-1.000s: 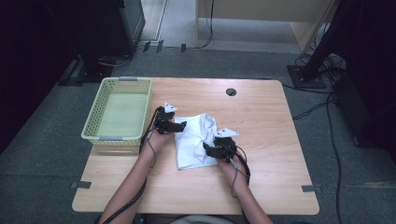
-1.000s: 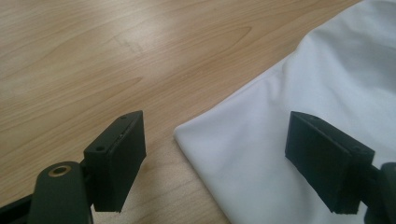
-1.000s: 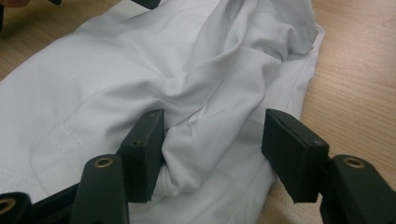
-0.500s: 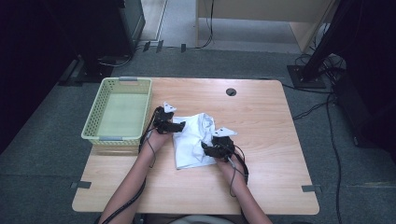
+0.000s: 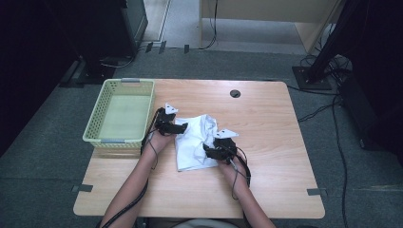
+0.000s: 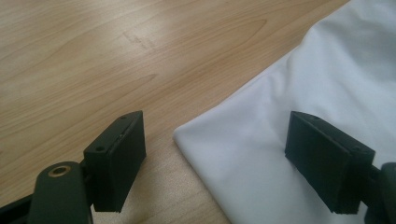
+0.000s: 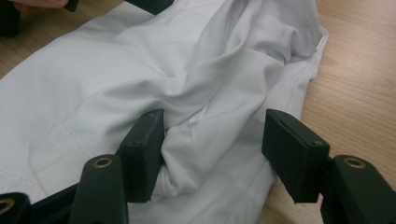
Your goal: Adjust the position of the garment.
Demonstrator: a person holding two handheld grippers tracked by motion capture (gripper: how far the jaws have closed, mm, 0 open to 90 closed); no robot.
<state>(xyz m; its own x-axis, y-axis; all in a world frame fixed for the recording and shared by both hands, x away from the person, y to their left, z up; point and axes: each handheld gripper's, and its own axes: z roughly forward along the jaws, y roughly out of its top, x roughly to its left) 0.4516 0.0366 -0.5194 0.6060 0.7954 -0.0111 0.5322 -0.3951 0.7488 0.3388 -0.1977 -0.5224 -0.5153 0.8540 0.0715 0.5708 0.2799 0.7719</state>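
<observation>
A crumpled white cloth (image 5: pixel 196 140) lies in the middle of the wooden table (image 5: pixel 266 123). My left gripper (image 5: pixel 179 127) is at its left edge, low over the wood. In the left gripper view my left gripper (image 6: pixel 222 161) is open, and a flat corner of the cloth (image 6: pixel 289 93) lies between its jaws without touching either pad. My right gripper (image 5: pixel 210 151) is on the cloth's right side. In the right gripper view my right gripper (image 7: pixel 215 149) stands open around a raised fold of the cloth (image 7: pixel 205 140). The fold leans on the left pad, while the right pad is clear of it.
A pale green plastic basket (image 5: pixel 142 114) stands at the table's left edge, just beyond my left hand. A round cable hole (image 5: pixel 235 93) sits near the far edge. Bare wood stretches right of the cloth and along the near edge.
</observation>
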